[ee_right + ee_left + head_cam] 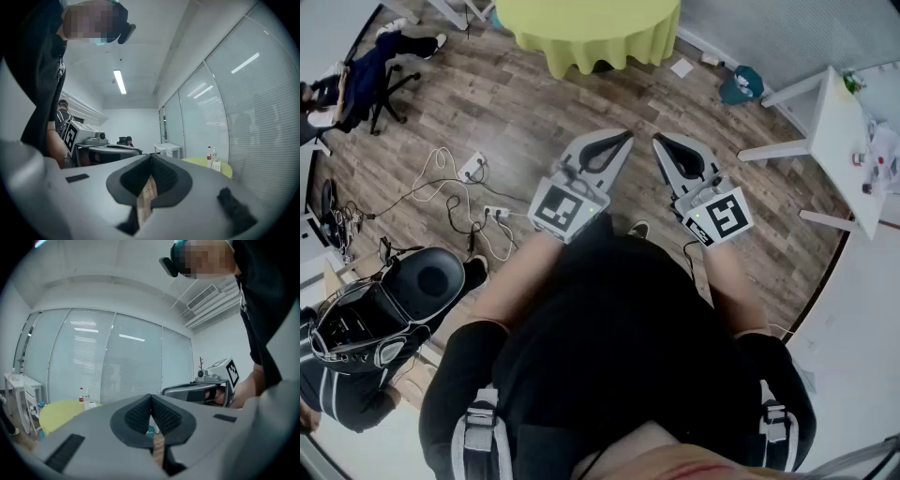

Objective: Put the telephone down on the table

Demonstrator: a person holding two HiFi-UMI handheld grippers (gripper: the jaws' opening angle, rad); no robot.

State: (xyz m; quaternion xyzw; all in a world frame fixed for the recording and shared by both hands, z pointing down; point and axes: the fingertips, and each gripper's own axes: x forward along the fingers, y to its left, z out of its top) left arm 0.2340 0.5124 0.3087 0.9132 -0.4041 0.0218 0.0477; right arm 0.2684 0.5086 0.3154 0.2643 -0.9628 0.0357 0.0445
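Both grippers are held side by side at waist height over the wood floor, and neither holds a telephone. My left gripper is shut, its ribbed pads meeting with nothing between them. My right gripper is shut and empty too. Ahead stands a round table with a yellow-green cloth. On it are a small bottle and a white object too small to identify.
A white side table with small items stands at the right. Cables and a power strip lie on the floor at the left, near a black bag. An office chair is at the far left. A teal item lies on the floor.
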